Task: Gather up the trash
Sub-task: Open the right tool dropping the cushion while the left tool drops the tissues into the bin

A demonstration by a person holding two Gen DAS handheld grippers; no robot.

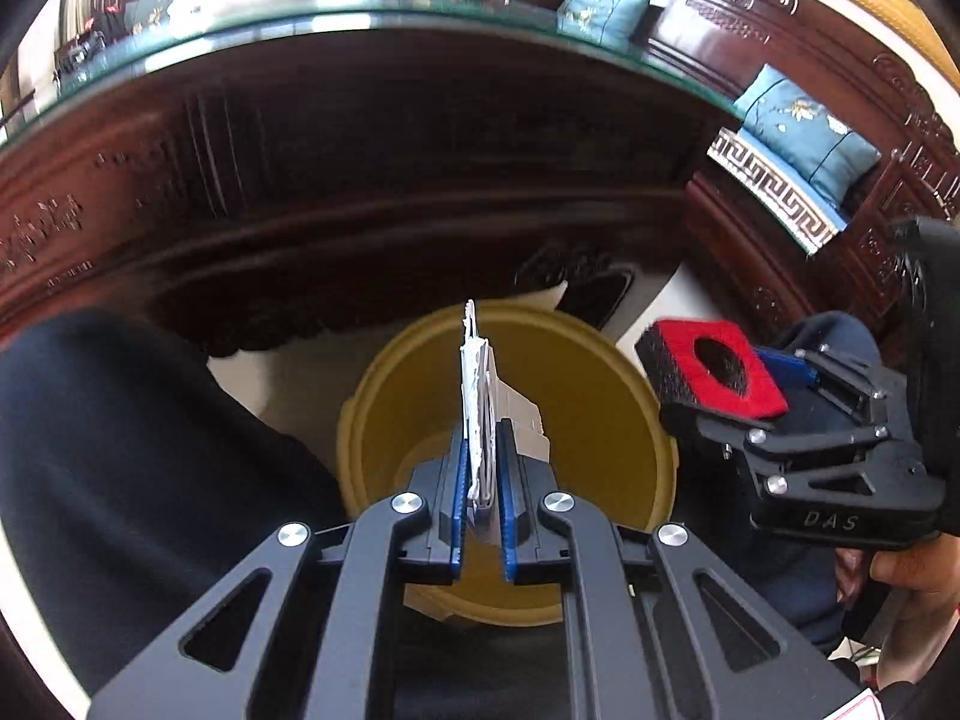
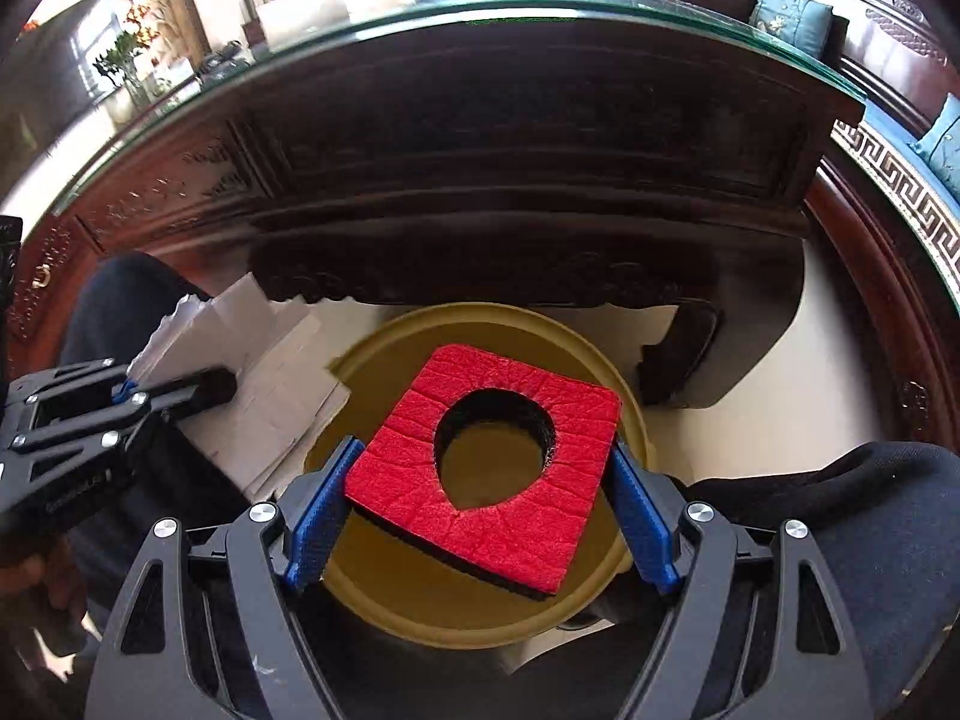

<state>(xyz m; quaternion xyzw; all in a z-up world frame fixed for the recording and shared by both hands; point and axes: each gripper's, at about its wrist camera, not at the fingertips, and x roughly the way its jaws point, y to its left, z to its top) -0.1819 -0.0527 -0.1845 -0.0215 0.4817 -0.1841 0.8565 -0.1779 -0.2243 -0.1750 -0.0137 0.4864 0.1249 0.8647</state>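
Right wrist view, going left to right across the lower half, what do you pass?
Left tool holding white cardboard → red foam piece held over the yellow bin → person's dark-clothed knee.

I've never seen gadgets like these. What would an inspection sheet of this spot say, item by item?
Surface: pale floor beneath a dark carved table with a glass top.
Job's things: yellow bin on the floor, open; red foam piece with a hole; folded white cardboard.
Clutter: items on the glass top, too blurred to name.
Grippers: left gripper shut on the cardboard above the bin; right gripper shut on the foam piece above the bin.
Cables: nothing seen.
Surroundings: carved wooden bench with blue cushions; the person's dark-clothed legs on both sides of the bin.
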